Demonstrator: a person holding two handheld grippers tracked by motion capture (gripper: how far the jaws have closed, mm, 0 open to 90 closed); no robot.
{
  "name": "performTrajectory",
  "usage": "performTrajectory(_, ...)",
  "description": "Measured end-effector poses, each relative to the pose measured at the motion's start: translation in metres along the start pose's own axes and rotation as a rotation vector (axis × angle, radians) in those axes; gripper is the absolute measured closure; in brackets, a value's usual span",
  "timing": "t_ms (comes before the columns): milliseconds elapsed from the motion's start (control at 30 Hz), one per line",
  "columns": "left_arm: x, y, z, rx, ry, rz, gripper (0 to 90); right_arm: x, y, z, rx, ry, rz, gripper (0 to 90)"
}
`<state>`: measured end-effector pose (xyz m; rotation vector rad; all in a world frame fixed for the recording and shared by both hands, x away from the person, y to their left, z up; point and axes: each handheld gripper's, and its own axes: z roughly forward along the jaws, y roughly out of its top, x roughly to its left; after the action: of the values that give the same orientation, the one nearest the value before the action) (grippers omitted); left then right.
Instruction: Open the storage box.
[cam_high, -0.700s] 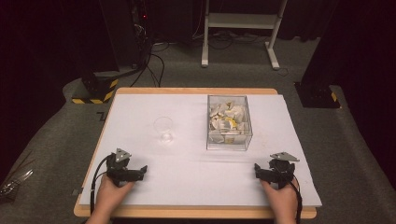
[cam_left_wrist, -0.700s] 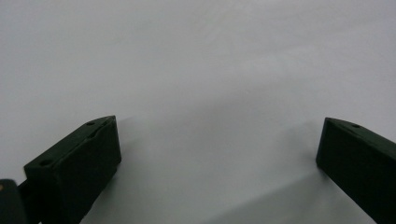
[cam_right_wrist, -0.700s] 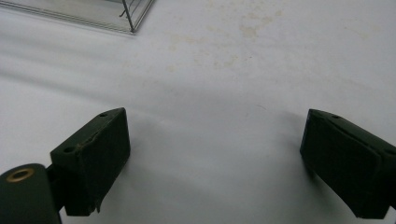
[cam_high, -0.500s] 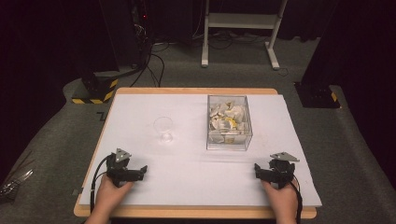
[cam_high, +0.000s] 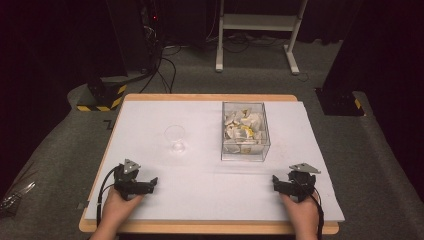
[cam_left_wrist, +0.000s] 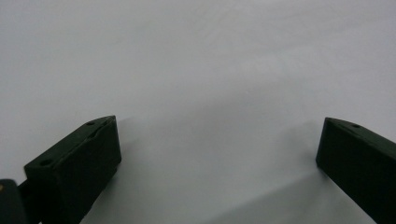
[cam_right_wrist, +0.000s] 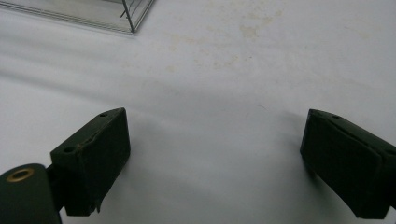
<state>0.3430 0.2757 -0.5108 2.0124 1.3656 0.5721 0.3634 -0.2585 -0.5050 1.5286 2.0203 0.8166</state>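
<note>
You're resting both claws, left claw and right claw, released and empty on the tabletop, near the glass and clear box.

Bare table between both hands; glass and clear box stand beyond.

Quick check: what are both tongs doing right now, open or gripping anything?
Left tongs: open, nothing between the jaws, over the bare white table.
Right tongs: open, holding nothing, near a corner of the clear box.
</note>
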Motion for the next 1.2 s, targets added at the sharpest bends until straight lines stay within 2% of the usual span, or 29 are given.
performTrajectory(900,0.0,0.0,0.0,0.001,0.003,0.002,0.2,-0.001,0.002,-0.002,0.003,-0.004,-0.003,9.2)
performTrajectory(967,0.0,0.0,0.0,0.0,0.002,0.0,0.2,-0.004,0.003,-0.008,-0.042,0.001,0.007,9.5)
performTrajectory(1200,0.0,0.0,0.0,0.0,0.002,0.0,0.2,-0.001,0.003,-0.015,-0.067,0.02,-0.001,10.4)
